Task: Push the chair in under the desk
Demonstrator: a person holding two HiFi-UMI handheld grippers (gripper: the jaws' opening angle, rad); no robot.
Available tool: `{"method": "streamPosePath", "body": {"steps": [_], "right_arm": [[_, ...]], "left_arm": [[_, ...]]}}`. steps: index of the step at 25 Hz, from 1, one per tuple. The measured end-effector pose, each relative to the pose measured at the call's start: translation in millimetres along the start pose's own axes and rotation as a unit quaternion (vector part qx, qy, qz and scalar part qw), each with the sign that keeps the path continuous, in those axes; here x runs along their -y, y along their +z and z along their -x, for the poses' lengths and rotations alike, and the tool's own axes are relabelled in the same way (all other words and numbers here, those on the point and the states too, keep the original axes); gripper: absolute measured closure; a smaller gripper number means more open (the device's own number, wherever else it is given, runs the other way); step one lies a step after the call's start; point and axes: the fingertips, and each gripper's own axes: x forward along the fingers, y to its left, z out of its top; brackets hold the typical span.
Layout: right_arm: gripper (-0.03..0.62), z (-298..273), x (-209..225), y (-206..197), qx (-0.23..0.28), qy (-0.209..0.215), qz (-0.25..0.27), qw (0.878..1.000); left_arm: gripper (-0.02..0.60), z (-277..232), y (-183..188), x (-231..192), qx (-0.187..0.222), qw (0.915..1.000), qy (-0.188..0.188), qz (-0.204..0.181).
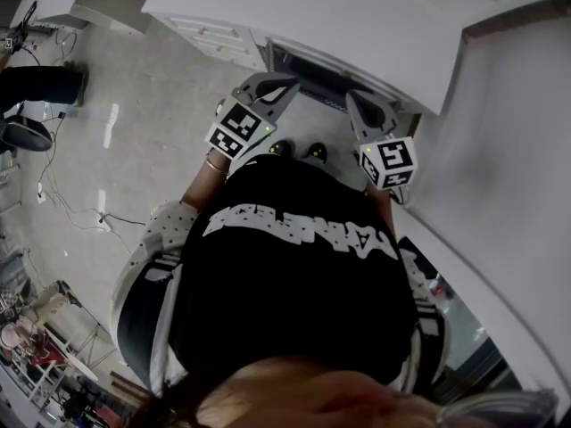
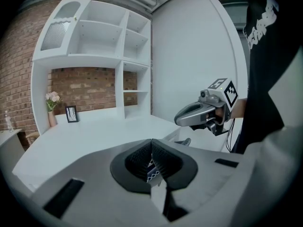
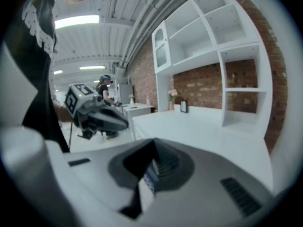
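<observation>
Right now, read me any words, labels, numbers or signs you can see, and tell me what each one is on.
Shirt print: white block letters on the person's black shirt, upside down and distorted, not readable.
Left marker cube and right marker cube: black-and-white square patterns only, no words.
Small frame on the desk: too small to read.
No other text shows.

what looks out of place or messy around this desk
Nothing much. The desk is tidy, with the vase and picture frame upright. Only loose cables trail across the floor at the head view's left.
</observation>
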Motion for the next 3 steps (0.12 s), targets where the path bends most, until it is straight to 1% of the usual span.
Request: {"method": "streamPosePath", "body": {"steps": [3], "right_arm": [[0.563,1.1,0.8,0.7,0.0,-0.001,0.0,1.0]], "left_arm": [[0.546,-0.6,3.5,1.5,0.004,1.0,-0.001,0.0]]}}
